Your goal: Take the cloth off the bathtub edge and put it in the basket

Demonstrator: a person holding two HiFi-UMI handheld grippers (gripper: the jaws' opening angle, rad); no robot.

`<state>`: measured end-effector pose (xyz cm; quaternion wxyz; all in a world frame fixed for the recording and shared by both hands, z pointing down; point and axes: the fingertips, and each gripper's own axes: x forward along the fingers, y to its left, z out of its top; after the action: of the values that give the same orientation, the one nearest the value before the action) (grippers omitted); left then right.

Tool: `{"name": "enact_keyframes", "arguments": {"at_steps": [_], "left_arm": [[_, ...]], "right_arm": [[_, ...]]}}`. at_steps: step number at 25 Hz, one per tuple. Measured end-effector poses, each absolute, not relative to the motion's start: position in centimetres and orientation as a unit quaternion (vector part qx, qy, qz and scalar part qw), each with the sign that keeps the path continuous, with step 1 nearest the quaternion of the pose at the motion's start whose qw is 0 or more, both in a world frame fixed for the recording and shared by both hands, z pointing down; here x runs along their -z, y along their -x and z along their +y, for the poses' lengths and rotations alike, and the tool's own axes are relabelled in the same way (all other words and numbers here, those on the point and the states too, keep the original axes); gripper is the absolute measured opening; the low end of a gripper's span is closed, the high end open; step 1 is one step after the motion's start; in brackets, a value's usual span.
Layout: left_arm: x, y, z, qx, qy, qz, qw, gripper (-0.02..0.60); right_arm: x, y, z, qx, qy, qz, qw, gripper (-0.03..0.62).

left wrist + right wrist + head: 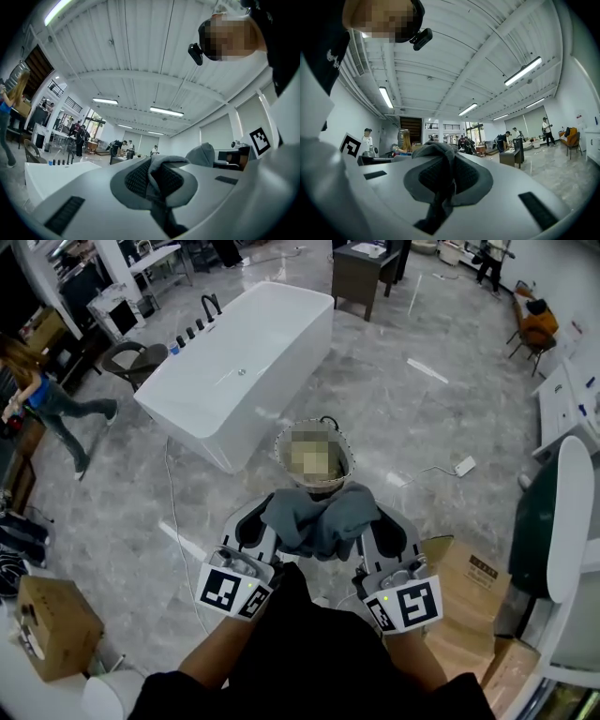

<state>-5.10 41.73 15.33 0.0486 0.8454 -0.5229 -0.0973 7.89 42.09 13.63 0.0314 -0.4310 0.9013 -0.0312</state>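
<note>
A grey cloth hangs bunched between my two grippers, close in front of me and just short of the round woven basket on the floor. My left gripper is shut on the cloth's left end and my right gripper is shut on its right end. In the left gripper view the cloth is pinched between the pads of the left gripper. The right gripper view shows the same fabric clamped in the right gripper. The white bathtub stands beyond the basket, to the upper left.
A cardboard box sits at the lower left and another at the right, beside a tall green and white object. A person walks at the far left. A white cable and a power strip lie on the grey floor.
</note>
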Motion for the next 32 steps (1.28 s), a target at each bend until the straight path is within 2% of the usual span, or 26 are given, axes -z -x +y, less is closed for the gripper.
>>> {"name": "enact_keyframes", "arguments": {"at_steps": [26,32], "left_arm": [[-12.8,13.9,19.2,0.133,-0.883,-0.447,0.047,0.021],[-12.0,15.0,16.1,0.156,-0.885,-0.435,0.067,0.021]], "right_arm": [[-11.4,0.9,20.9,0.008,0.501,0.866,0.01,0.038],[-10.2,1.8,17.9,0.007,0.507,0.862,0.019,0.038]]}}
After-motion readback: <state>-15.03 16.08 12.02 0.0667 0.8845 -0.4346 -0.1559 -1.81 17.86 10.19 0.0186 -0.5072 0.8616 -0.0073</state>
